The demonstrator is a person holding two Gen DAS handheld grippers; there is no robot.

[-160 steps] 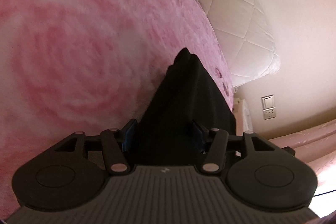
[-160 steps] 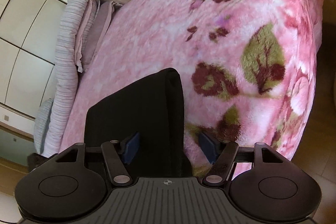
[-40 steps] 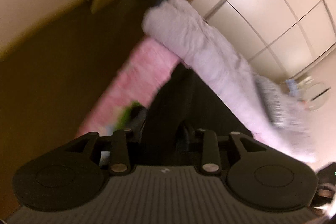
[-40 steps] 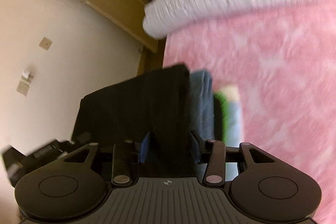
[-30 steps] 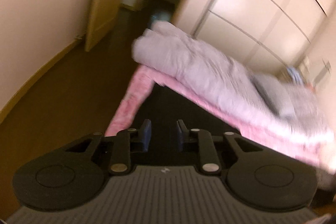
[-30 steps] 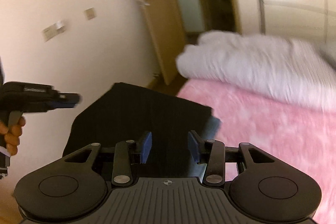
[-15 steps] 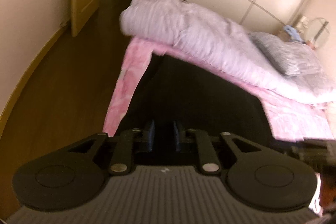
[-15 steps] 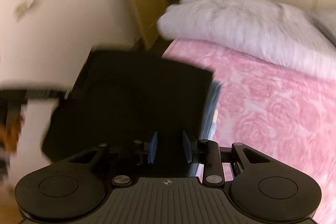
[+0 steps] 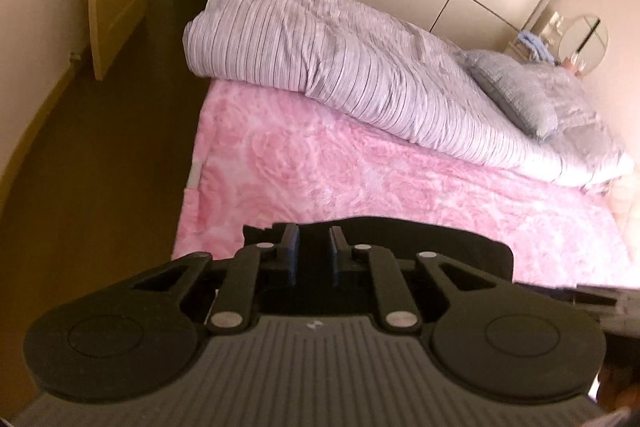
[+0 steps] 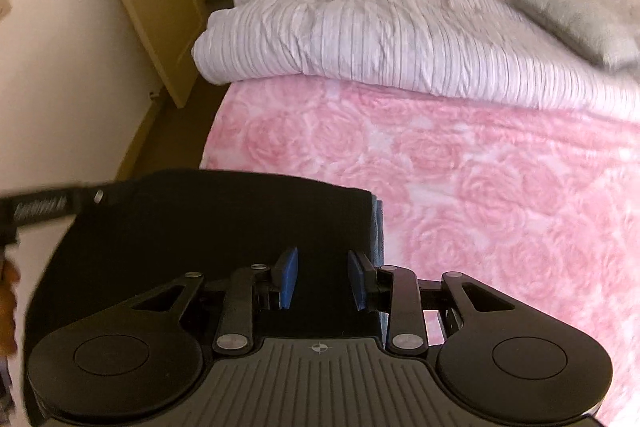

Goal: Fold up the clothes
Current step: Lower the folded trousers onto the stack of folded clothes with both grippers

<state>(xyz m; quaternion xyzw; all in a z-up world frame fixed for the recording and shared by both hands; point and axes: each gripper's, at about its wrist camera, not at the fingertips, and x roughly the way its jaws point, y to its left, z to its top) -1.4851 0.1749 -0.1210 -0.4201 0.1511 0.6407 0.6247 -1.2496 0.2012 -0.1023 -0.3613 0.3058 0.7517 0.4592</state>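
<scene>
left gripper (image 9: 314, 247) pinching the edge of a folded black garment (image 10: 208, 243), right gripper (image 10: 322, 281) clamping its other edge, garment lying over a pink rose-patterned blanket (image 10: 480, 187), striped lilac duvet (image 9: 360, 79) bunching behind

Each handheld gripper shows a dark grey ribbed housing at the bottom of its view, flanked by two round black discs with a shallow circular recess. From these, black linkage arms run forward, pinned by silver round-headed screws. The left gripper (image 9: 313, 251) bears a small pale logo mark on the ribbed housing. The right gripper (image 10: 322, 279) carries a small crosshair mark there, and its fingers (image 10: 289, 279) end in bright blue pads. The left gripper's pads look dark blue.
</scene>
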